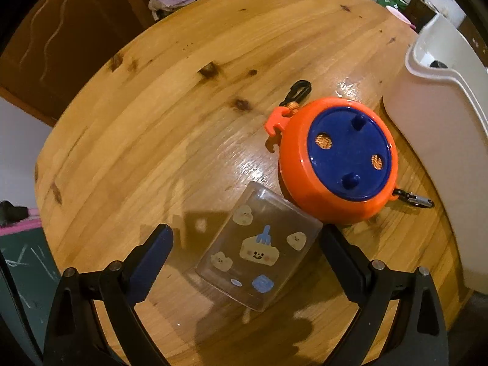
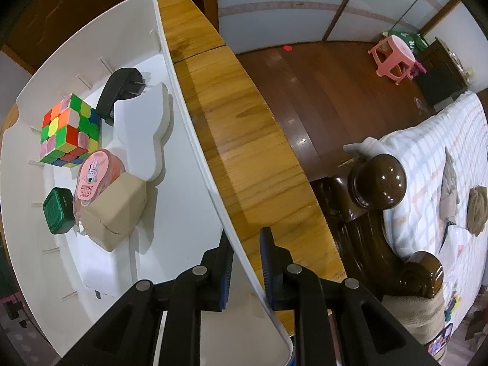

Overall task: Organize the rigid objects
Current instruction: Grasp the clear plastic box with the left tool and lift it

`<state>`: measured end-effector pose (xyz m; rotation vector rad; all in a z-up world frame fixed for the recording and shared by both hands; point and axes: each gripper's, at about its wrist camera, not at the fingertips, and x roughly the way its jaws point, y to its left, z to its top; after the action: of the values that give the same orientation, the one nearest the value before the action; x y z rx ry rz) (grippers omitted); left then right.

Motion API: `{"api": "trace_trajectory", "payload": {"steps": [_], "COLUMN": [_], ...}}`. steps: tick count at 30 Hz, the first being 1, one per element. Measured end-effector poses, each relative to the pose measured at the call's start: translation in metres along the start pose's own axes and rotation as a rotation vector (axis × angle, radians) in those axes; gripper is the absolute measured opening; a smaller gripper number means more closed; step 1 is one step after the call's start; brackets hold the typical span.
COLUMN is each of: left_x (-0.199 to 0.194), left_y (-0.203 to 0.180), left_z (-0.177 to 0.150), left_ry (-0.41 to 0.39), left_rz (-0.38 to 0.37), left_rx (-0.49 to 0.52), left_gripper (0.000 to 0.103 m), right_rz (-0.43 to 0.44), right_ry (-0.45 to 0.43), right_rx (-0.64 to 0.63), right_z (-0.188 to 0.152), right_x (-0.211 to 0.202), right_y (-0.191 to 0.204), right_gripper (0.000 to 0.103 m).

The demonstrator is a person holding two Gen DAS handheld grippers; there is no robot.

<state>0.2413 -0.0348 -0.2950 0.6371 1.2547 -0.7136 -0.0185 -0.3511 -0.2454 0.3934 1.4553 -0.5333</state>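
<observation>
A clear card case (image 1: 258, 253) with cartoon stickers is seen lying flat on the round wooden table (image 1: 170, 97), framed between the widely spread fingers of the left gripper (image 1: 245, 241), which touch nothing. Just beyond it, an orange reel (image 1: 338, 161) with a blue centre is set down, a black clip (image 1: 297, 91) and a metal clasp (image 1: 416, 199) trailing from its sides. Only the outer wall of the white bin (image 1: 439, 140) is shown in this view; its contents are revealed by the right wrist camera alone: a colour cube (image 2: 70, 129), a black plug adapter (image 2: 119, 93), a pink round tub (image 2: 94, 177), a green box (image 2: 58, 215) and a beige block (image 2: 117, 213) (partly covering the tub). The bin's wall (image 2: 201, 158) is pinched by the right gripper (image 2: 245, 270), its blue pads pressed against both faces. The bin's near corner is cut off by the gripper body. A pink stool (image 2: 393, 58) and a quilted bed (image 2: 433, 158) are seen beyond the table edge.
</observation>
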Motion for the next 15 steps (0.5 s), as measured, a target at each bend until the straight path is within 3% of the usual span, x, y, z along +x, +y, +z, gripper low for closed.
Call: {"api": "trace_trajectory", "payload": {"steps": [3, 5, 7, 15], "left_x": [0.0, -0.003, -0.007, -0.02], "left_y": [0.006, 0.008, 0.009, -0.003], "left_z": [-0.004, -0.005, -0.007, -0.016], "left_ry": [-0.002, -0.022, -0.039, -0.056], "left_rz": [-0.04, -0.049, -0.043, 0.034], "left_rx": [-0.026, -0.034, -0.031, -0.113], "left_gripper": [0.091, 0.075, 0.066, 0.06], "right_rz": [-0.003, -0.006, -0.008, -0.009], "right_ry": [0.002, 0.002, 0.002, -0.001], "right_rx": [0.004, 0.004, 0.002, -0.002], "right_z": [0.001, 0.001, 0.001, 0.001], "right_x": [0.001, 0.001, 0.001, 0.001], "right_y": [-0.001, 0.0, 0.0, 0.001], "right_gripper": [0.018, 0.018, 0.019, 0.019]}}
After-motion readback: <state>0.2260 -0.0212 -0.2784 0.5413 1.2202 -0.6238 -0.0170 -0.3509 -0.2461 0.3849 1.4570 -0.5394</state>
